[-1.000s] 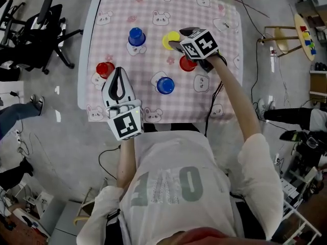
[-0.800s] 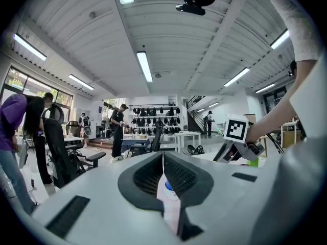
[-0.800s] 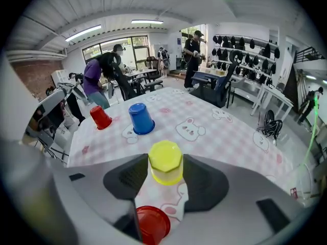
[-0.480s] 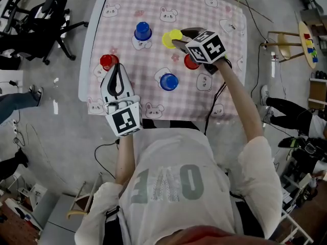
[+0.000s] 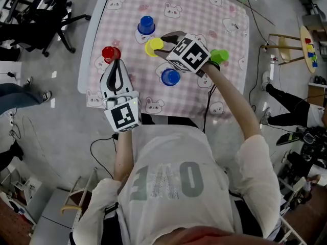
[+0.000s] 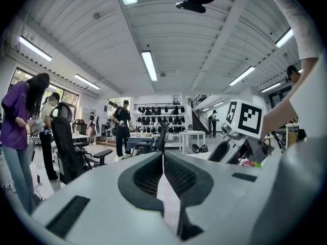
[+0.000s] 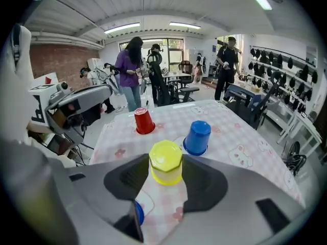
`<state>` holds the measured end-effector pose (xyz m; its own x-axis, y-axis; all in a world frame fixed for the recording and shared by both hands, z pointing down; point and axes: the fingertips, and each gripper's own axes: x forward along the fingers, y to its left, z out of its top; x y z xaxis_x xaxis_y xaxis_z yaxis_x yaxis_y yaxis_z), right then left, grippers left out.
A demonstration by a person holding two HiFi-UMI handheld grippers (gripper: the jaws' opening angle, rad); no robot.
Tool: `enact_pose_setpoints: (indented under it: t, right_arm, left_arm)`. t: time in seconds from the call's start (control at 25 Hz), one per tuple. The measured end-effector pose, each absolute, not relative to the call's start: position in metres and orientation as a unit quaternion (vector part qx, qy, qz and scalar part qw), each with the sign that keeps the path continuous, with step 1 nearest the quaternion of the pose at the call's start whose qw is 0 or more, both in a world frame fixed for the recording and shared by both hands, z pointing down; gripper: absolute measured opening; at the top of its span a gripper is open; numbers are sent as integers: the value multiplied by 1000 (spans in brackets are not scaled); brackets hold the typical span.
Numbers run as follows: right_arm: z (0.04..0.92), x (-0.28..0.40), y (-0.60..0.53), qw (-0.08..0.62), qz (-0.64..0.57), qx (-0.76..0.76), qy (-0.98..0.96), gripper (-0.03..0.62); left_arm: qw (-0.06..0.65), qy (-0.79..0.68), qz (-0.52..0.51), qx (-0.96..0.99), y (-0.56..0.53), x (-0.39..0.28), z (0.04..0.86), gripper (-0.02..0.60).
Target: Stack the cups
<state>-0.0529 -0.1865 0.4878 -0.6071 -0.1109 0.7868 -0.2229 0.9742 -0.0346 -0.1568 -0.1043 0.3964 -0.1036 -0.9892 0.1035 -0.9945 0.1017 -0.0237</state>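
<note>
An upside-down yellow cup sits between the jaws of my right gripper, which is shut on its sides after closing in during the last second. It hangs over the pink checked table, between a far blue cup and a near blue cup. A red cup stands near the table's left edge. A green cup shows behind my right wrist. My left gripper hovers shut and empty just near of the red cup.
Office chairs stand off the table's left side and a wooden stool off its right. A cable runs across the floor. Several people stand in the room beyond the table.
My right gripper has carried the yellow cup leftward, nearer the far blue cup. The green cup has come into view and the second red cup beside that gripper no longer shows. The left gripper barely moved.
</note>
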Motion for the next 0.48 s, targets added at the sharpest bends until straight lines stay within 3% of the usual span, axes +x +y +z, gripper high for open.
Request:
enact_pose_setpoints:
  t: [0.48]
  right_arm:
    - [513, -59, -178, 456, 82, 82, -882, 227]
  left_arm:
    - [41, -758, 63, 648, -87, -178, 410, 28]
